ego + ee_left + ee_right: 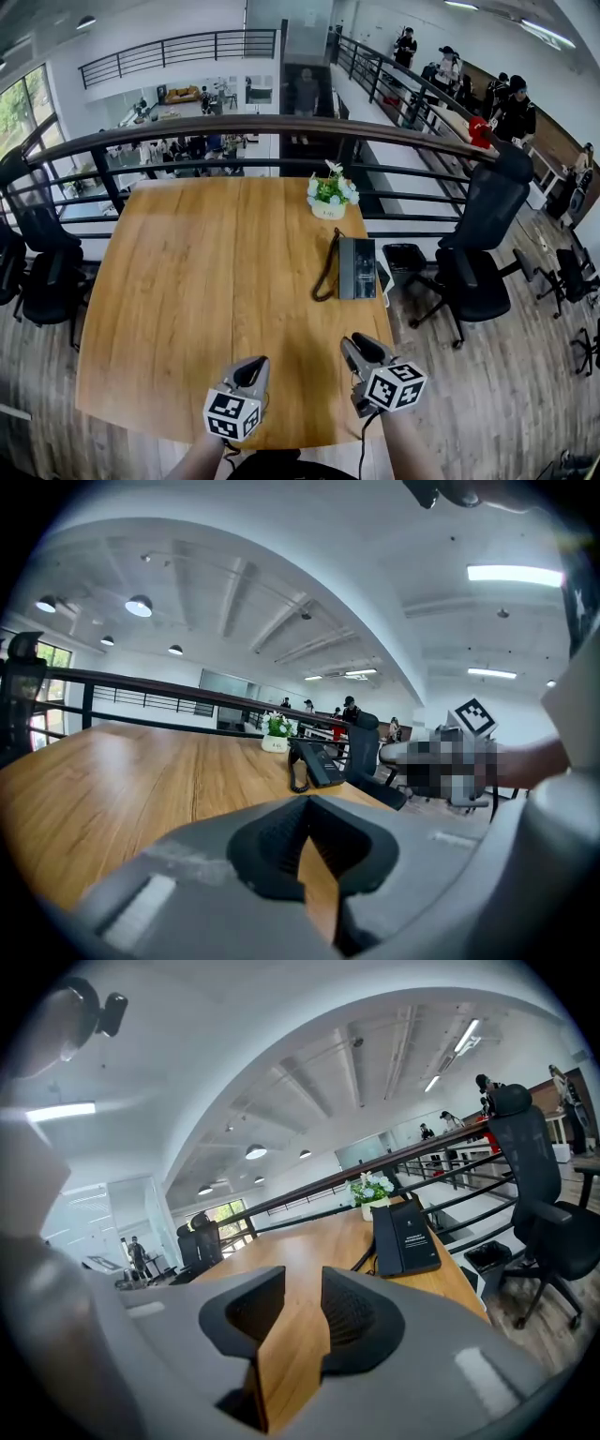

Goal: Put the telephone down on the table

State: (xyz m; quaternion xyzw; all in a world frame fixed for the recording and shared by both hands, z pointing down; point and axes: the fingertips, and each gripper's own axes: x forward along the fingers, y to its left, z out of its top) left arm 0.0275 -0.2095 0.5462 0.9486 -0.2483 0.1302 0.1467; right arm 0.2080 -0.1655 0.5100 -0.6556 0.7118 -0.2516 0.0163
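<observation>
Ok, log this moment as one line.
telephone: flat on table, right side | left gripper: shut, empty | right gripper: open, empty

Telephone flat on table

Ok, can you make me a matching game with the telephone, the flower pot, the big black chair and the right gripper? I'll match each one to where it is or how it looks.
Things:
1. telephone
2. flower pot
3. black chair
4. right gripper

Places or states:
A. jaws apart, nothing between them
B. on the floor beside the table
C. lying flat on the table near its right edge
D. standing at the table's far edge

Pairs: 1-C, 2-D, 3-B, 4-A
</observation>
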